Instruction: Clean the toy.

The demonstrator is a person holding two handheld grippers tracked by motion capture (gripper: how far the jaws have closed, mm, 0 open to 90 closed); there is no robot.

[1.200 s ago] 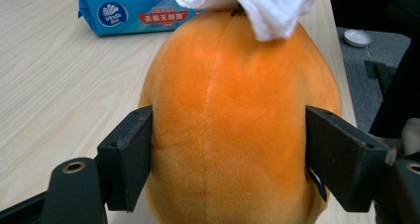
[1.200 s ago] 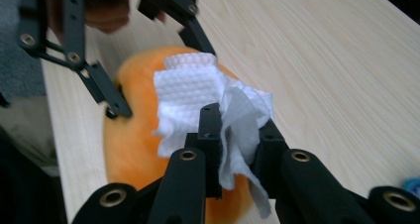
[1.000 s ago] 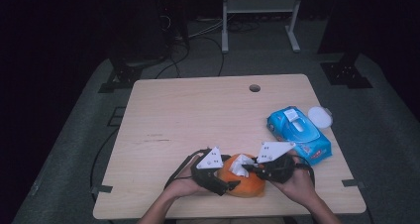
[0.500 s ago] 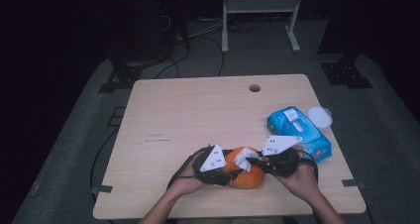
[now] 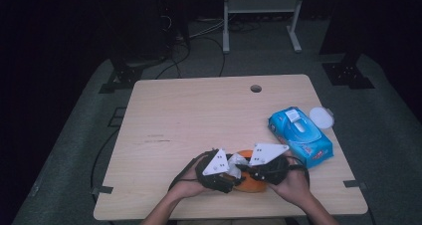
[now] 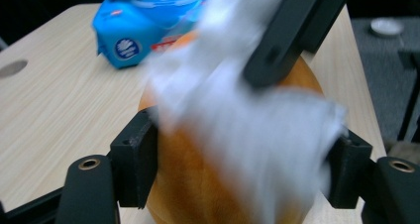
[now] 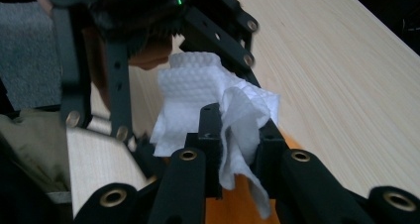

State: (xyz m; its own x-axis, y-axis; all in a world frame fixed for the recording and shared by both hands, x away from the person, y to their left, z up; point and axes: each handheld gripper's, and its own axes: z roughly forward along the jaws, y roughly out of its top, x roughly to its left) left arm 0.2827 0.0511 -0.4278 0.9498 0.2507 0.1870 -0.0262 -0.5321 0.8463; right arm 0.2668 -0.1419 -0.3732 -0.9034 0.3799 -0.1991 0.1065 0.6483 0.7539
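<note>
R gripper jaws nearly shut, clamped on white wipe. L gripper jaws, just reopened a bit, pressed on orange bowl at table front edge. High view alone showed blue wipe pack beside.
</note>
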